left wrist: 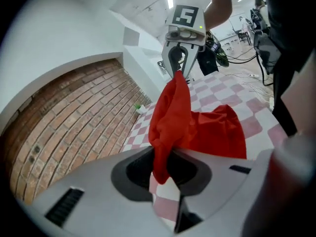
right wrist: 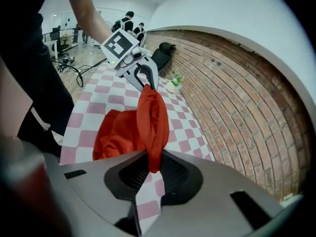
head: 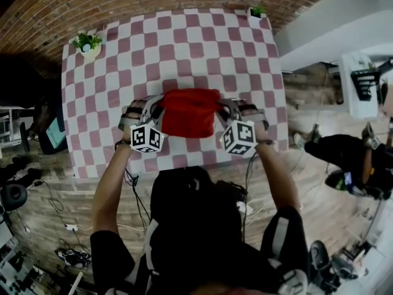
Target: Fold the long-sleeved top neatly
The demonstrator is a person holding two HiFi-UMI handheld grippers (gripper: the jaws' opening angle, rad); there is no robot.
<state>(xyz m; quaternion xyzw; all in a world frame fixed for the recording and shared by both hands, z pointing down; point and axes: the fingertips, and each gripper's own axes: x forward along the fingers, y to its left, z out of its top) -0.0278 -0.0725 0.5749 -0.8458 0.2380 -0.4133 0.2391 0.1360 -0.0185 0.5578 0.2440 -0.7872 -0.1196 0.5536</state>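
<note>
Over the near edge of the checkered table (head: 184,48), both forearms reach forward side by side. The grippers tilt downward, their marker cubes toward the person. The left gripper (left wrist: 160,168) pinches one bunched end of the red long-sleeved top (head: 189,112), and the right gripper (right wrist: 150,163) pinches the other. The cloth runs as a crumpled band between them, the rest sagging toward the table. A small potted plant (head: 87,43) stands at the table's far left corner.
</note>
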